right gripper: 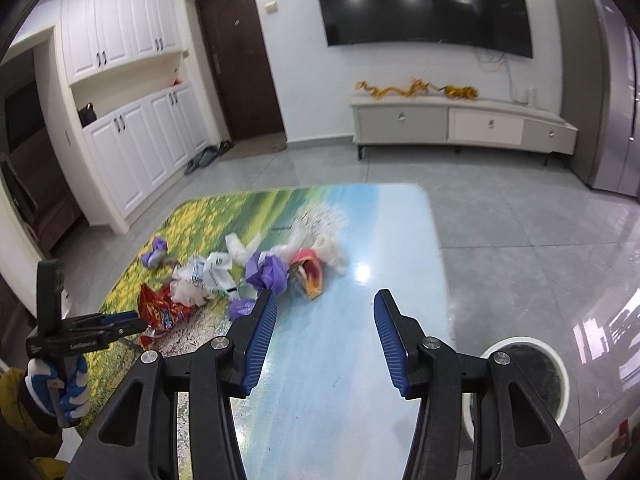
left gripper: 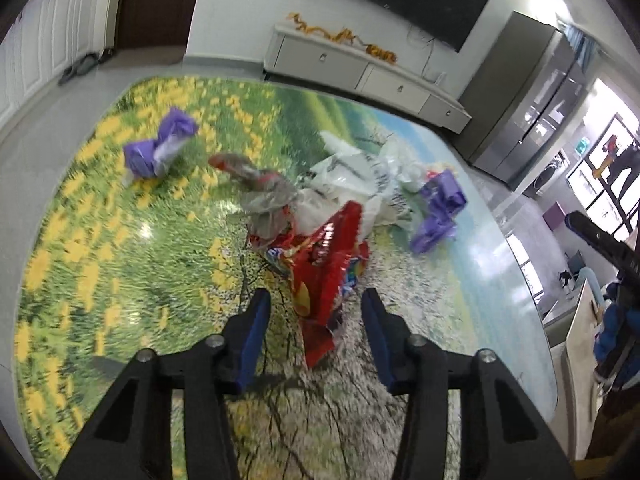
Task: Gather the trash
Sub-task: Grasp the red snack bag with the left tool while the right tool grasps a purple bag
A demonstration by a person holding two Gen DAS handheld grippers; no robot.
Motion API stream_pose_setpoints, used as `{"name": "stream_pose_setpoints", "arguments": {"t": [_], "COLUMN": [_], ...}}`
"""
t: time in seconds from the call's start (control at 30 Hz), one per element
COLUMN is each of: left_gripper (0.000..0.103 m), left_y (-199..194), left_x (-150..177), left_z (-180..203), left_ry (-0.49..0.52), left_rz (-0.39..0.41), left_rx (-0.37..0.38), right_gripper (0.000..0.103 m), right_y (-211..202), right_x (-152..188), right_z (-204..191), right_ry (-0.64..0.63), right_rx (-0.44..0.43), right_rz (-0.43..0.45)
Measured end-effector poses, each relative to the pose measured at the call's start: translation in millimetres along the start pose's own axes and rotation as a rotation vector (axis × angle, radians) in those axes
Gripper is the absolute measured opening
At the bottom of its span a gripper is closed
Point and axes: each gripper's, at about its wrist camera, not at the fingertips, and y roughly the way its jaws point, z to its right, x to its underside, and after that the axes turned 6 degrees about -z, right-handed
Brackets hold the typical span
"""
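A pile of trash lies on the printed table: a red snack wrapper, white plastic bags, a grey-red wrapper and purple wrappers. My left gripper is open, its jaws on either side of the red wrapper's near end, just above it. My right gripper is open and empty above the table, short of the purple wrapper and a pink-orange wrapper. The left gripper also shows in the right wrist view, at the red wrapper.
A white round bin stands on the floor beside the table's right edge. A TV cabinet, a wall TV, white cupboards and a grey fridge line the room.
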Motion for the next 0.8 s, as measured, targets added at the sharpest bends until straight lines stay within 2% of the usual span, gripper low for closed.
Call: {"name": "stream_pose_setpoints", "arguments": {"t": [0.07,0.13,0.2,0.33,0.43,0.67,0.7,0.73,0.8], "left_gripper": [0.037,0.023,0.015,0.005,0.004,0.004,0.004,0.004,0.004], "left_y": [8.3,14.5,16.9,17.4,15.9,2.5,0.3,-1.8,-8.1], "left_x": [-2.7,-3.4,-2.6,-0.9,4.8,25.5,28.2,30.2,34.9], "left_z": [-2.9,-2.1,0.6,7.3,19.1,49.4,51.5,52.4,53.5], "left_ry": [-0.02,-0.02,-0.012,0.027,0.067,0.159,0.159,0.157,0.149], "left_rz": [-0.017,-0.026,-0.03,-0.028,-0.032,-0.035,-0.033,-0.031,-0.022], "left_rx": [0.019,0.029,0.038,0.052,0.075,0.161,0.166,0.167,0.162], "right_gripper": [0.052,0.053,0.053,0.054,0.054,0.054,0.051,0.038,0.032], "right_y": [16.9,32.0,47.7,79.1,101.8,135.2,138.9,141.9,142.2], "right_x": [-4.4,-9.0,-12.7,-23.0,-28.3,-30.3,-29.8,-29.1,-28.0], "right_z": [-5.1,-13.0,-21.5,-38.9,-49.9,-60.3,-60.1,-59.9,-59.8], "right_ry": [-0.021,-0.042,-0.069,-0.113,-0.128,-0.144,-0.144,-0.144,-0.145], "right_rx": [-0.017,-0.034,-0.054,-0.099,-0.115,-0.081,-0.081,-0.083,-0.087], "right_rz": [-0.028,-0.05,-0.072,-0.104,-0.126,-0.165,-0.176,-0.185,-0.187]}}
